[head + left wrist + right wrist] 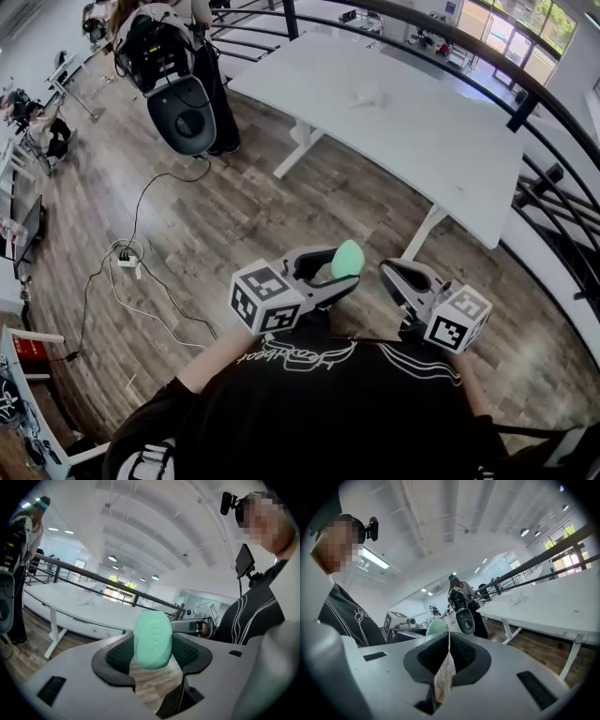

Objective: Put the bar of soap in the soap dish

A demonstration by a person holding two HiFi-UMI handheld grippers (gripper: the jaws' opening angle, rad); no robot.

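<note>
The left claw (152, 644) is pinching a smooth, oval, mint-green bar of soap (152, 637); the right claw (388, 272), at its three o'clock, is pressing ribbed pads together.

Open-plan office or lab: long white desk (403, 122), black railing (521, 110), wood floor (234, 216).

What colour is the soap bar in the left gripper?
Soap bar: mint green, clearest in the left gripper view.
</note>
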